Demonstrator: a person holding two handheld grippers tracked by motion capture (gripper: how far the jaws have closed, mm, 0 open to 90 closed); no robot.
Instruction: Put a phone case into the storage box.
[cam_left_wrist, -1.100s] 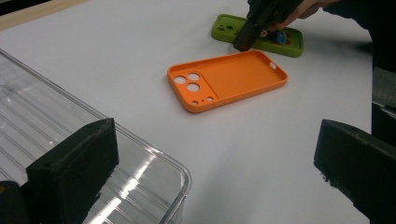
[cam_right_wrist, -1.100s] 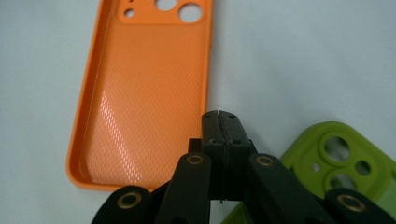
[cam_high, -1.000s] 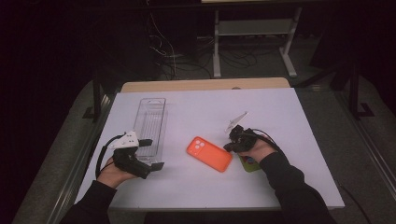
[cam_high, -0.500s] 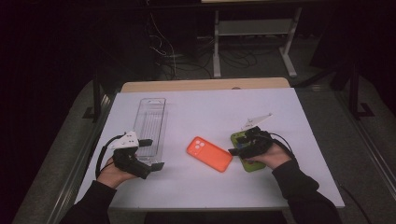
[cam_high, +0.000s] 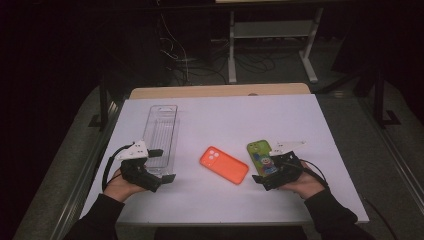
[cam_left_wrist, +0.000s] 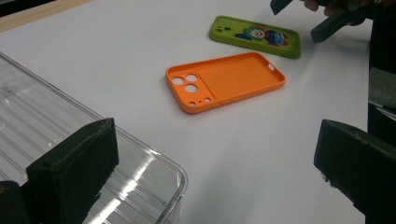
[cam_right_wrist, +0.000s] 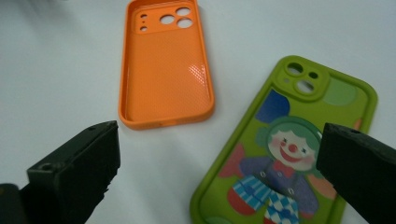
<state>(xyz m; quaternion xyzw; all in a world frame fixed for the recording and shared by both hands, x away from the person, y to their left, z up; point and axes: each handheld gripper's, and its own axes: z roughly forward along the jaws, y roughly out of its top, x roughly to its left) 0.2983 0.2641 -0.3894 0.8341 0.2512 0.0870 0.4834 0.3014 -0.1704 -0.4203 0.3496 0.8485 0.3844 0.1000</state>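
Green phone case (cam_high: 262, 158) w/ a clown print is seen in the high view lying flat on the white desk (cam_high: 300, 115), just ahead of and touching or nearly under the right tool (cam_high: 267, 178); an orange phone case (cam_high: 224, 164) lies just left of it, apart. Right tool's jaws have just been opening and are now spread wide, nothing pinched. Left tool (cam_high: 162, 167) is held at the near end of a clear plastic tray (cam_high: 161, 132); contact w/ the tray can't be told here.

Left gripper view: left tool's jaws are spread wide, nothing held betw. them. Tray corner (cam_left_wrist: 154, 177) sits by one jaw, orange case (cam_left_wrist: 225, 80) farther out w/ its hollow side up, green case (cam_left_wrist: 255, 36) beyond it. Right tool (cam_left_wrist: 299, 18) is cut off at the top edge.

Right gripper view: green case (cam_right_wrist: 299, 154) is seen betw. the spread jaws, nearer one of them; its near end is cut off by the frame. Orange case (cam_right_wrist: 166, 65) lies beside it, not touching.
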